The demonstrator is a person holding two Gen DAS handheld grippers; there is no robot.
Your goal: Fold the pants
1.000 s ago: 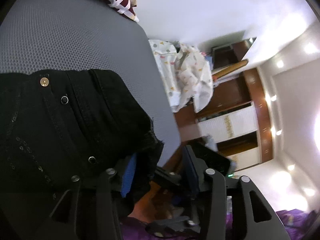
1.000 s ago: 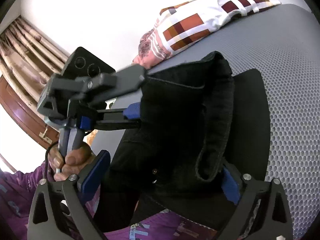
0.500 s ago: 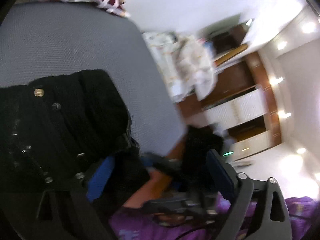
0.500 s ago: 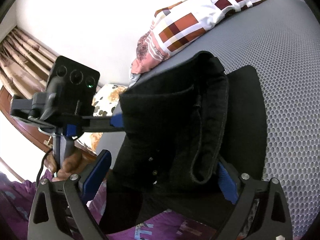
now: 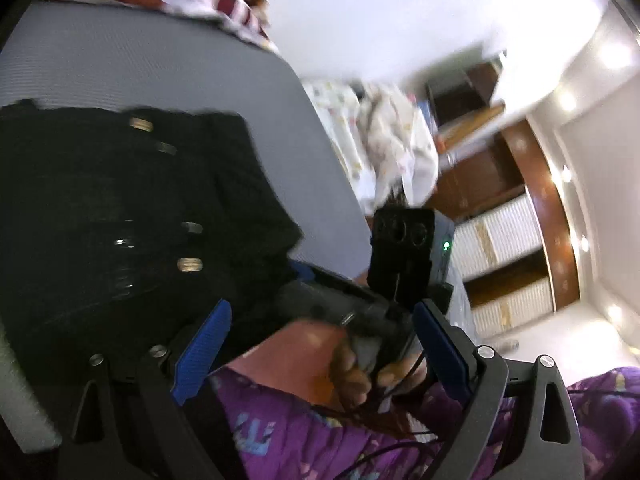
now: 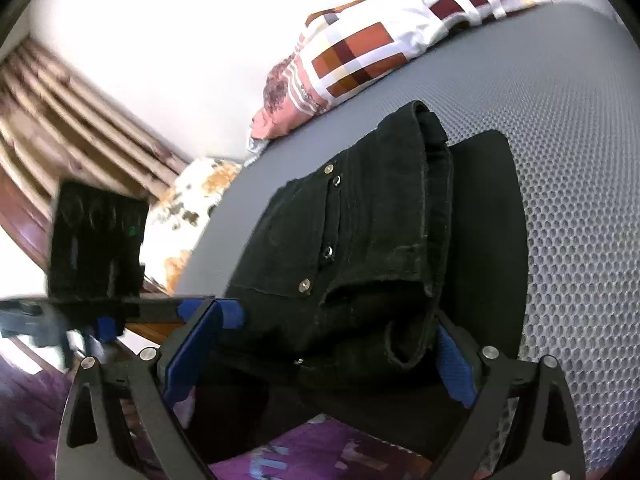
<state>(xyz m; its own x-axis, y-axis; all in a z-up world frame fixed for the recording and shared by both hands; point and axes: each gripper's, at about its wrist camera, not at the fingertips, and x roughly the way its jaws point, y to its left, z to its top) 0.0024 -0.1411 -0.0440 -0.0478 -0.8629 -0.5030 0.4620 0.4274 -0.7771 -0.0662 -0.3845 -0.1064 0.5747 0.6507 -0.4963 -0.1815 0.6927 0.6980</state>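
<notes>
- Black pants [image 6: 360, 248], folded into a bundle, are seen on the grey mat [image 6: 580, 160].
- Left gripper [image 5: 320, 356]: jaws spread, empty.
- Right gripper [image 6: 320, 356]: jaws open around the bundle's near edge.
- Risk: the fold may be dragged open if cloth snags.

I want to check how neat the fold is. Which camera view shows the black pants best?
The right wrist view: the black pants are sharp there, folded layers, seams and rivets visible on the grey mattress, between the open right gripper fingers. The left wrist view shows the pants motion-blurred and cut off at the frame's left edge.
</notes>
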